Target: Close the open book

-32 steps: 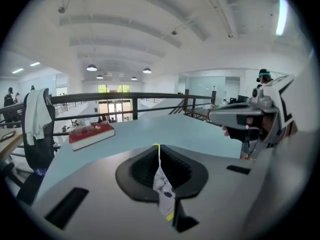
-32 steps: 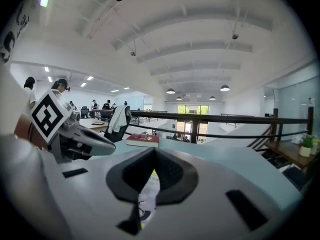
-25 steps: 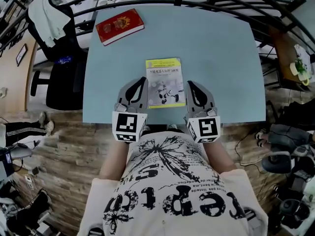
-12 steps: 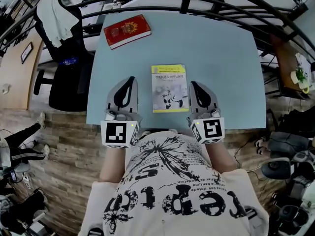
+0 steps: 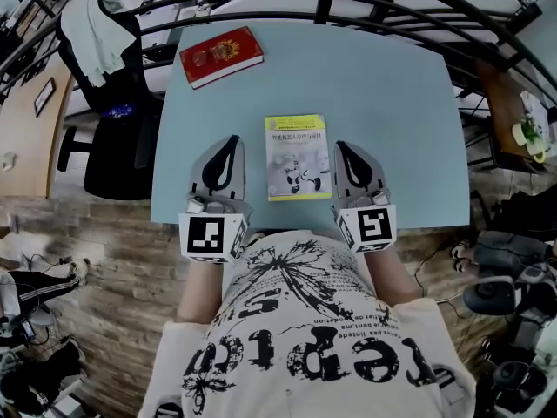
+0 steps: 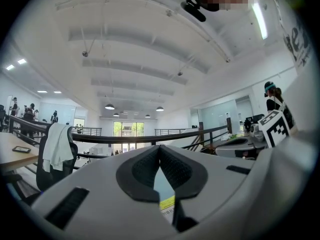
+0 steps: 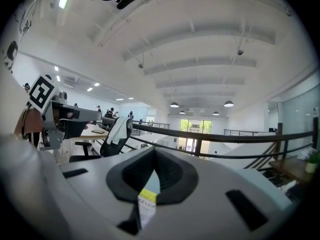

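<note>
lying shut on the table, the book sits between your two closed grippers

the book (image 5: 296, 157) lies flat with its yellow-and-white cover up and closed. it is on the near half of the pale blue table (image 5: 392, 85), roughly centred from left to right, with its near edge close to the table's near edge.

your left gripper (image 5: 228, 139) is on the book's left with a strip of bare table between them. your right gripper (image 5: 341, 146) is just beside the book's right edge, and the head view does not show whether it touches the cover.

both grippers point away from you across the table. each one's marker cube (image 5: 213, 236) hangs over the near table edge in front of your printed t-shirt (image 5: 305, 338).

in the left gripper view, the left gripper (image 6: 159, 146) has its jaws together at the tips with nothing clamped. a sliver of the book (image 6: 167, 204) shows through the wedge below them. the right gripper view gives the same reading: the right gripper (image 7: 153, 150) is closed on nothing, with the book (image 7: 146, 204) visible under the pads.

a red book (image 5: 221, 55), also closed, lies well apart at the table's far left corner. past the left edge, a black office chair (image 5: 113, 146) carries a white garment (image 5: 91, 29). a dark railing (image 5: 348, 7) curves behind the table, and wooden floor (image 5: 113, 268) shows below.
</note>
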A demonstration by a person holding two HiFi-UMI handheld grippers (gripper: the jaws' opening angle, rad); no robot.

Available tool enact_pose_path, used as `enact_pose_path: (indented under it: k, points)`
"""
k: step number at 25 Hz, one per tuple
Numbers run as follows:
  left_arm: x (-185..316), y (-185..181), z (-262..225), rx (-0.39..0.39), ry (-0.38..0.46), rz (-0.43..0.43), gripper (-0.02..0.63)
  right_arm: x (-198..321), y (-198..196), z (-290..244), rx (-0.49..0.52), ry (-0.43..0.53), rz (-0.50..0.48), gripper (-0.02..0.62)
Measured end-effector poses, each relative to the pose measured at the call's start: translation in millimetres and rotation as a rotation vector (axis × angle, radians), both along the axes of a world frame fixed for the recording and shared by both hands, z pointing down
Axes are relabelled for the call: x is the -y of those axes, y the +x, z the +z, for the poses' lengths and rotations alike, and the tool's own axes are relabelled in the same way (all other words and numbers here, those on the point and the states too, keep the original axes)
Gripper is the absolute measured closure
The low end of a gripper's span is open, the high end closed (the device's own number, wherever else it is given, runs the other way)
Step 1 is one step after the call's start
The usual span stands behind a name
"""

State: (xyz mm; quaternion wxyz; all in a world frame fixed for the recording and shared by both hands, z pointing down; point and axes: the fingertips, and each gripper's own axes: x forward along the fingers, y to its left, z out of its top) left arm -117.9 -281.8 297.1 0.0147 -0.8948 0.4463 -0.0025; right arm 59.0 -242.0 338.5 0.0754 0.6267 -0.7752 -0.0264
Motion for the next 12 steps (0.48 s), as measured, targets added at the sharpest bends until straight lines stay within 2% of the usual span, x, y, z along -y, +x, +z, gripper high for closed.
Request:
enact_pose_path:
  k: [12]
  points:
    - [6,-2,13,0.026,-0.040,-0.004,0.588,6,-1,3,0.009,0.000,-0.005,0.588]
